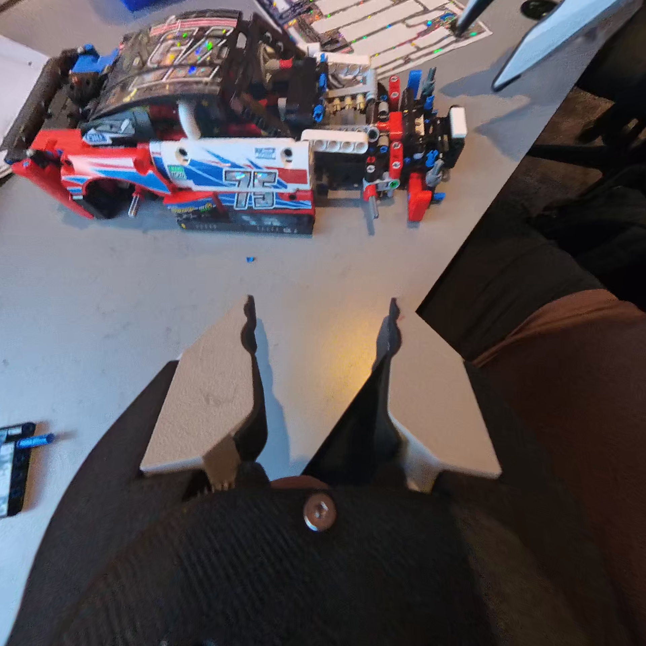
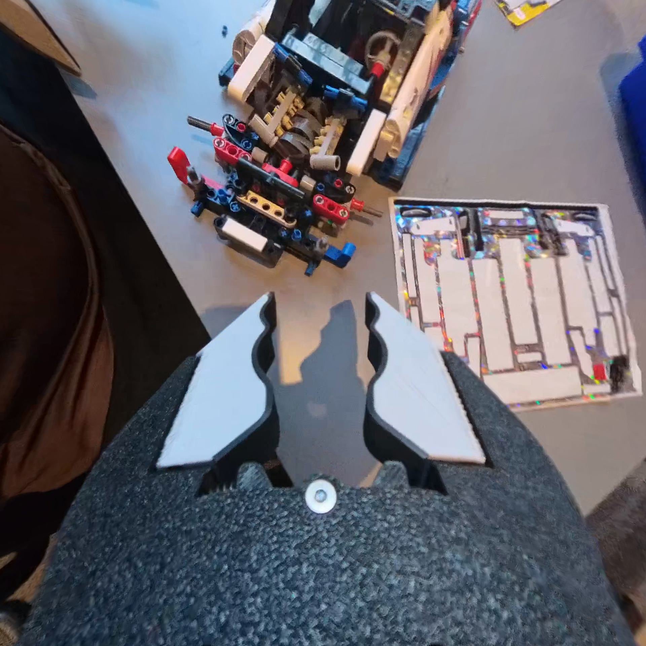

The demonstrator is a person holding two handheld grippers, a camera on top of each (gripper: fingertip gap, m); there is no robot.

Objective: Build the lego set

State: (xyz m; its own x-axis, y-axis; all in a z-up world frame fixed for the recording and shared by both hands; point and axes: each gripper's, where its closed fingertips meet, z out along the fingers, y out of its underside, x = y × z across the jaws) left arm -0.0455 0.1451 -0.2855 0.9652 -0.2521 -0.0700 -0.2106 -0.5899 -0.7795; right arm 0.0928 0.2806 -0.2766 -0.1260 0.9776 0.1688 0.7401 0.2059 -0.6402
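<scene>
**Still empty-handed: both grippers wait short of the car**

Both jaws stand apart with nothing between them: left gripper [image 1: 321, 304] low in its frame, right gripper [image 2: 320, 300] likewise. The car [image 1: 209, 146] fills the upper left of the left view, its open chassis end [image 2: 279, 209] at upper centre of the right view. A loose blue pin [image 1: 250, 259] lies between. Best to pinch it squarely, then steady the car. The sticker sheet [image 2: 517, 307] is blurred; the car's far end is cut off.

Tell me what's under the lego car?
The lego car sits directly on the grey table. Its body hides whatever is beneath; no wheels show, only bare axles.
</scene>
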